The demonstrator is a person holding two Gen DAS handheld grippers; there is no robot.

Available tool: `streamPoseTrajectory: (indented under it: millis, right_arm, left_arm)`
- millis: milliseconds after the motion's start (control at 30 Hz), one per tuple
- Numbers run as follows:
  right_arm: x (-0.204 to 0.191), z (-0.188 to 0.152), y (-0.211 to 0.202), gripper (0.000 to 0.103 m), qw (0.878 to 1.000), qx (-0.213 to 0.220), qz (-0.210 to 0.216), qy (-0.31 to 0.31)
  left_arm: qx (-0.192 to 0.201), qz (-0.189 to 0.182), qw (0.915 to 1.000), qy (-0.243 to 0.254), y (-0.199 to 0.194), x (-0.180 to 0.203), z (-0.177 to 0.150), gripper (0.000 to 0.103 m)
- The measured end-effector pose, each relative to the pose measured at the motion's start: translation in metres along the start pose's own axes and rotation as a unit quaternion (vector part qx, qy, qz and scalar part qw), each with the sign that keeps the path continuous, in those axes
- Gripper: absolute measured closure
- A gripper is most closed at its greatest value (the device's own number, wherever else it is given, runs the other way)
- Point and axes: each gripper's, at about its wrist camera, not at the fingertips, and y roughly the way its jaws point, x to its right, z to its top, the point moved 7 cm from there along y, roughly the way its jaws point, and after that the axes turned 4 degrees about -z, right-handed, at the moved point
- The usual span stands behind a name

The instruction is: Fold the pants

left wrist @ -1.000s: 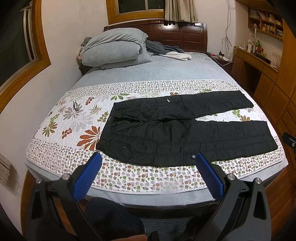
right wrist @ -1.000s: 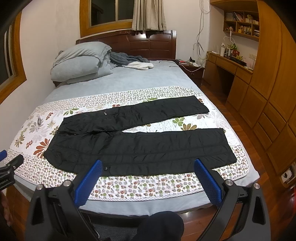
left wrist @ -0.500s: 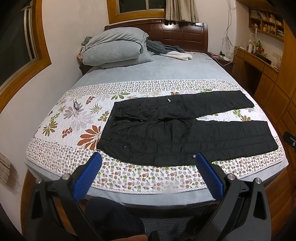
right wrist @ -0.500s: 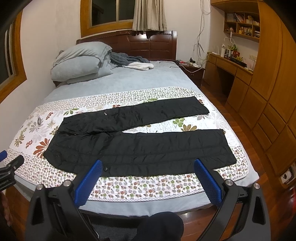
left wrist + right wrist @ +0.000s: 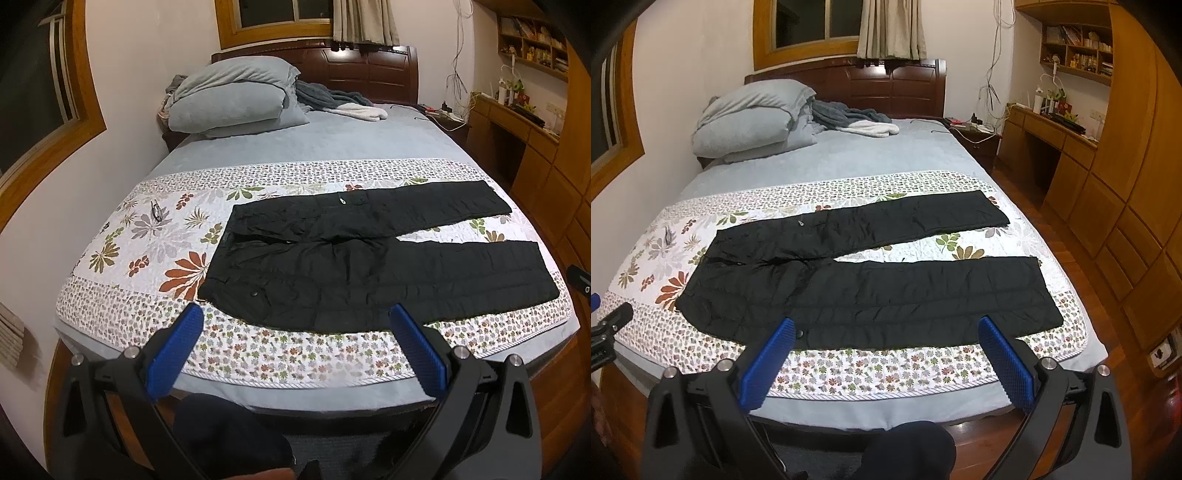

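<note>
Jaws stand wide on both tools: the left gripper (image 5: 295, 328) and the right gripper (image 5: 886, 341) each show two blue ribbed pads (image 5: 176, 349) set far apart on black arms, holding nothing and hanging in the air short of the near edge of the bed (image 5: 849, 158). Beyond them lies one pair of black pants (image 5: 871, 291), spread flat across the bed's width on a floral quilt (image 5: 147, 240); the waist points to the left, the two legs run to the right and splay apart, with a wedge of quilt showing between them. The near leg lies close to the quilt's near border, just beyond the pads of both tools. A small white tag or pull (image 5: 342, 200) sits on the far leg. A dark small item, perhaps a pair of glasses (image 5: 157, 212), rests on the quilt left of the waist, well apart from it. At the head of the bed one folded grey duvet (image 5: 753, 118) is stacked, with a grey and white blanket (image 5: 860, 122) heaped beside it against the dark wooden headboard (image 5: 886, 85). Two wood-framed windows show, one behind the headboard with a curtain (image 5: 890, 29), one on the left wall. Wooden cabinets (image 5: 1126, 221), a built-in desk and one bookshelf line the right wall above a wooden floor.
</note>
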Motion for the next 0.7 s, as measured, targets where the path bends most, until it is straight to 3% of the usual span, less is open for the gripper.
streamPoseTrajectory:
  millis: [700]
  right_arm:
    - [-0.0065,0.0015,0.0021,0.003,1.000,0.000,0.001,-0.004]
  left_arm:
    - [0.001,-0.002,1.0000,-0.002,0.0033,-0.0010,0.0005,0.002]
